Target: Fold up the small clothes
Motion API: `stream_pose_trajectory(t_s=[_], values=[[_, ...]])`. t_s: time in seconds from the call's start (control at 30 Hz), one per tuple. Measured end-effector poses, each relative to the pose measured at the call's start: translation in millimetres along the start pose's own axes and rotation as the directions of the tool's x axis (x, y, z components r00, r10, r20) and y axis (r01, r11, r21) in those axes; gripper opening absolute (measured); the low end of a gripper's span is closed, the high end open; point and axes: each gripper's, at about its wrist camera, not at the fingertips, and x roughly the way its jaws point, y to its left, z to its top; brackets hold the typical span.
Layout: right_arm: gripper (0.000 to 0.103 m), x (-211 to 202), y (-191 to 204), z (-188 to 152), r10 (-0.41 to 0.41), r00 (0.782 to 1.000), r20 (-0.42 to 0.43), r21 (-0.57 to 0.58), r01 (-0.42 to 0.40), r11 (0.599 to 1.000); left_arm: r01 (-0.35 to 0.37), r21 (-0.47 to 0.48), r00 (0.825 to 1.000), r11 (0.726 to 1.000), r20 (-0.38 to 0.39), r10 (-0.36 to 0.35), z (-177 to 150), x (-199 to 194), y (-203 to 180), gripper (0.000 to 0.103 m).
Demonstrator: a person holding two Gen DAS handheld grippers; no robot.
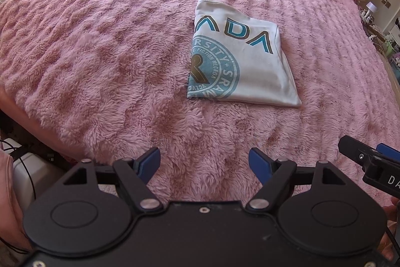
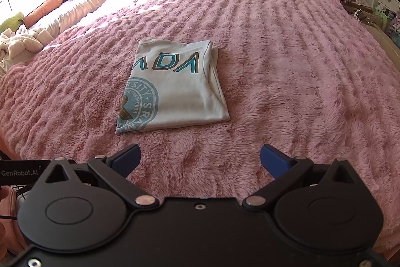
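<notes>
Folded T-shirt on the pink bed, both grippers empty and apart from it

From the left wrist, the white T-shirt (image 1: 240,54) lies folded into a compact rectangle on the fluffy blanket (image 1: 100,54); the left gripper (image 1: 204,162) hovers short of its near edge, jaws spread with nothing between them, so this fold looks finished, with perhaps only tidying or another garment left. From the right wrist, the T-shirt (image 2: 172,86) sits clear of the right gripper (image 2: 200,158), whose jaws gape fully wide and empty; open blanket (image 2: 300,66) surrounds the T-shirt on every side, with crumpled clothes (image 2: 17,44) well off toward the window.
</notes>
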Motion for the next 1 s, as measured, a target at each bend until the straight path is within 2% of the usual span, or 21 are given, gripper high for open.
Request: stream_pose_trajectory(t_s=[1.0], values=[[0.103, 7.6, -0.4, -0.2, -0.022, 1.000, -0.018, -0.014, 0.021, 1.000, -0.039, -0.005, 0.999, 0.999, 0.004, 0.039, 0.5, -3.5, 3.5, 0.080]])
